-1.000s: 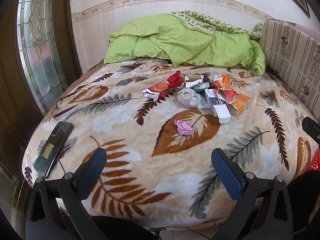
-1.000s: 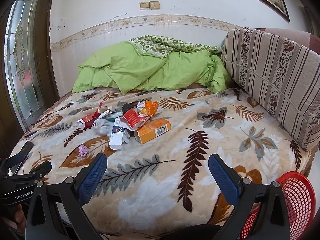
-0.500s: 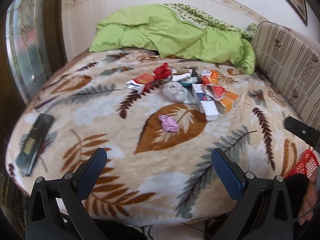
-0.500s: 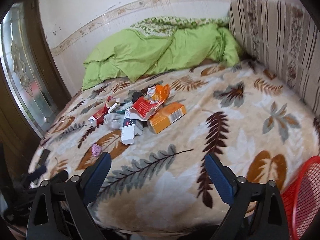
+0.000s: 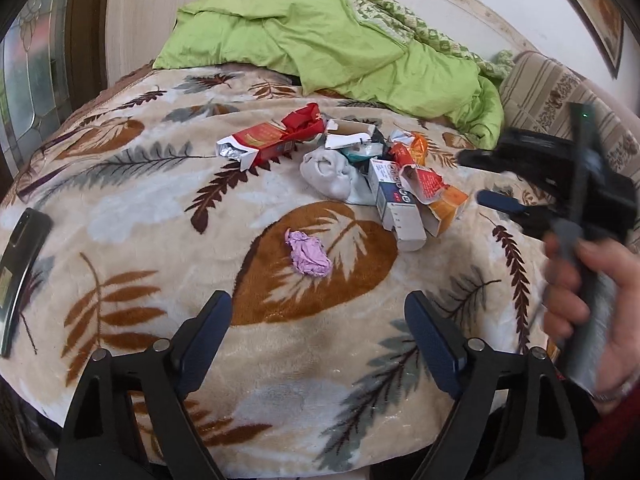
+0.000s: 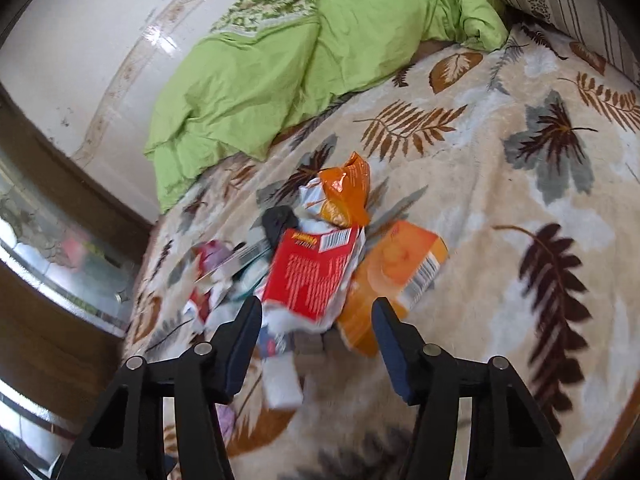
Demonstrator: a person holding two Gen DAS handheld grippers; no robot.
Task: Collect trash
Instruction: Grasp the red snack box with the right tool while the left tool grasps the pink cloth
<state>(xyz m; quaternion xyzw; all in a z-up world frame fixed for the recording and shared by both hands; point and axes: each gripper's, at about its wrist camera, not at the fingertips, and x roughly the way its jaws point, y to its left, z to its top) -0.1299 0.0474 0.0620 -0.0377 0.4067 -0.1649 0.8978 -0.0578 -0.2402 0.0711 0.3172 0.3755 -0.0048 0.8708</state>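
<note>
A pile of trash lies on the leaf-patterned blanket: a red carton, a grey sock, a white and blue box, an orange box and a crumpled pink wad. My left gripper is open and empty, just short of the pink wad. My right gripper is open and empty, low over a torn red packet and the orange box. An orange wrapper lies behind them. The right gripper also shows, blurred, in the left wrist view.
A black phone lies at the blanket's left edge. A green duvet is heaped at the back. A striped cushion lines the right side. A stained-glass window stands at the left.
Both grippers have moved forward and down over the bed. The right one has swung left over the trash pile, with jaws narrower than before. The red basket has left both views.
</note>
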